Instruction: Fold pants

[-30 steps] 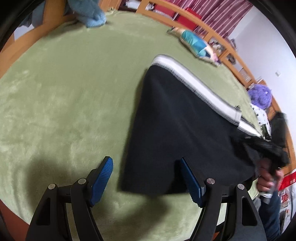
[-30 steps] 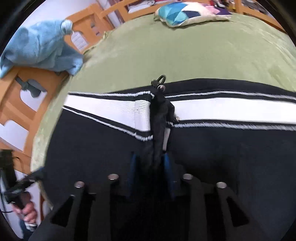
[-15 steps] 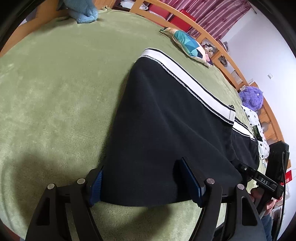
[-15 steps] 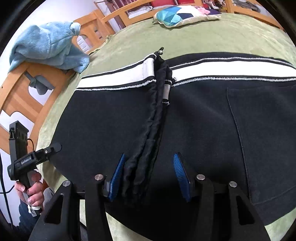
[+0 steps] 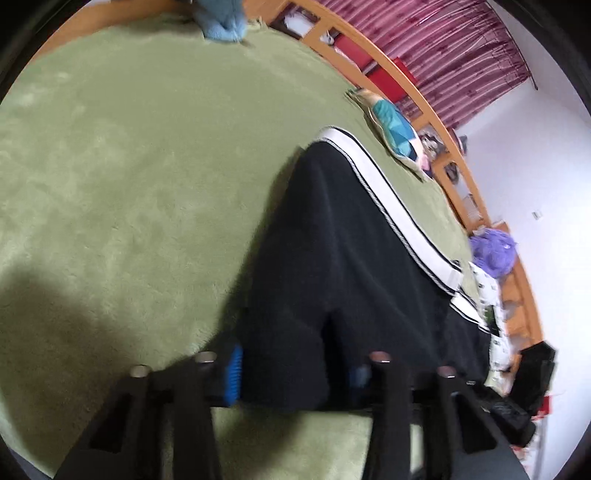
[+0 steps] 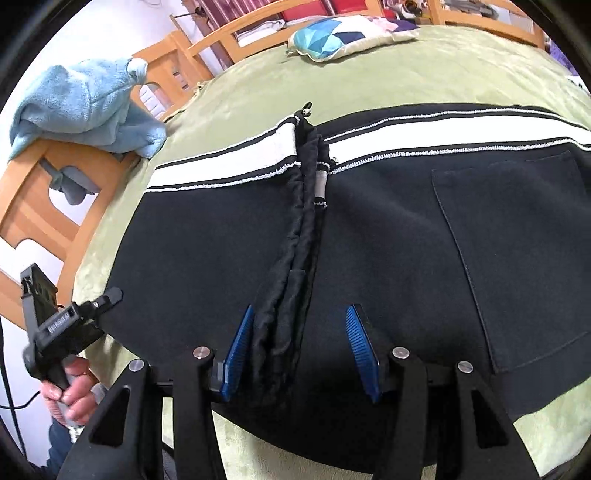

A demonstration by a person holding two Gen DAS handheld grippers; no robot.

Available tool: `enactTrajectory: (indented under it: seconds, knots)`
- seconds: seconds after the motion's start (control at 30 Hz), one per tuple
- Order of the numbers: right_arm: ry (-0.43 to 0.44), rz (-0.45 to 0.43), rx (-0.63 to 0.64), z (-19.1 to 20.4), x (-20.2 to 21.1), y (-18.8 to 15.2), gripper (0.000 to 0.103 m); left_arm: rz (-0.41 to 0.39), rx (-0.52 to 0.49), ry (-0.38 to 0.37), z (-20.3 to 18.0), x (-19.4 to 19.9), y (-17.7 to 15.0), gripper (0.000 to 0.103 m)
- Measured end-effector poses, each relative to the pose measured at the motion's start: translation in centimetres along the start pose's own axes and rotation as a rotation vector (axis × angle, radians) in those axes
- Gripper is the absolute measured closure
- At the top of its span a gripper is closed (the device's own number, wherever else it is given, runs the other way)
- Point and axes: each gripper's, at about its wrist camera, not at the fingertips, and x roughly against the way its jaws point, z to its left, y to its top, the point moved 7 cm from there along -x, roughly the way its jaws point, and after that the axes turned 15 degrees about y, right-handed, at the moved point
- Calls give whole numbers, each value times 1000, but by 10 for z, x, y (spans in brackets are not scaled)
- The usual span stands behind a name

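Black pants (image 5: 351, 240) with a white waistband (image 5: 388, 206) lie flat on the green blanket. My left gripper (image 5: 295, 373) is at their near corner. Its jaws are closing, and the black cloth fills the gap between the blue pads and creases there. In the right wrist view the pants (image 6: 388, 240) spread wide, with a raised ridge of bunched cloth (image 6: 291, 277) running from the waistband (image 6: 443, 129) down to my right gripper (image 6: 301, 354). That gripper is open: the ridge sits beside its left pad and the right pad stands clear. A hand (image 6: 70, 395) holds the left gripper's handle (image 6: 66, 325).
The green blanket (image 5: 129, 166) covers the bed. A blue towel (image 6: 81, 107) hangs over the wooden bed frame (image 6: 37, 206). A patterned cushion (image 6: 343, 35) lies at the far edge, and a purple plush (image 5: 495, 251) sits at the right side.
My left jaws went from wide apart to narrowed onto the pants' corner. My right gripper let go of the cloth ridge, its pads spread, and it drew back toward the near hem.
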Motion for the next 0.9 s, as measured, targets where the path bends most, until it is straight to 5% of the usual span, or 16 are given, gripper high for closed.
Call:
enactTrajectory:
  seconds: [0.13,0.33,0.53,0.73,0.9]
  knots:
    - [-60,18,44,2,-4,-5,51,-37,-57,0,-17,19,4,85]
    - [-89,-7,65,5,28,2,51,-139,-178,86,-71,68,19,86]
    - [-136,-74,78,-25,90,3,51,-275,-398,198,-164,121,21,86]
    - [-155,-139,1,-91,163,8,51,-352,-615,254,-294,163,-5,86]
    - [-221,-201,-74,-166,232,9,50,-322,-791,225,-432,145,-54,86]
